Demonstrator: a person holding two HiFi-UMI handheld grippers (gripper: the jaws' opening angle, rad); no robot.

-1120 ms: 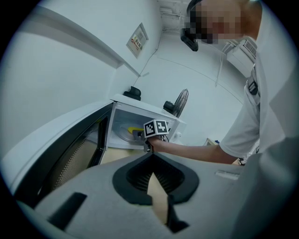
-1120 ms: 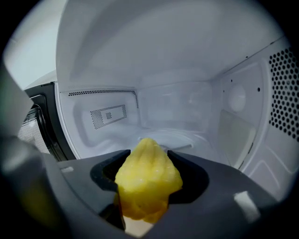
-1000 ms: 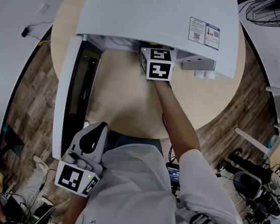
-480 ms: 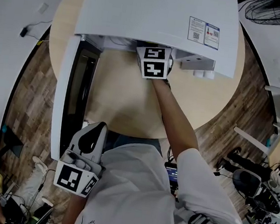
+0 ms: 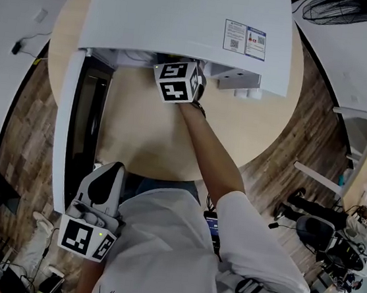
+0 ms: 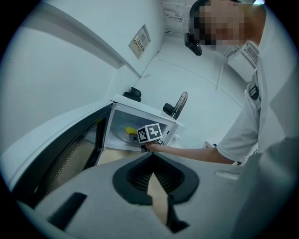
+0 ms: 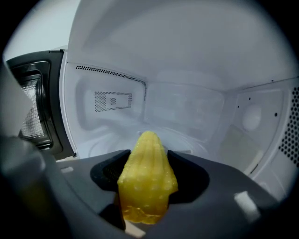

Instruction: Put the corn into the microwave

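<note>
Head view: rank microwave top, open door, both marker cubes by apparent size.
Microwave top
Open door
Left marker cube and right marker cube: they look about alike, and their nearness to the camera may differ, so unranked.

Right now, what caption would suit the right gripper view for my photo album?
Right gripper holds a yellow corn cob, pointing it into the open white microwave.

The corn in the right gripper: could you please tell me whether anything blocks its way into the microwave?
Nothing visible does. The door is swung open to the left, and past the corn only the microwave's bare interior shows.
</note>
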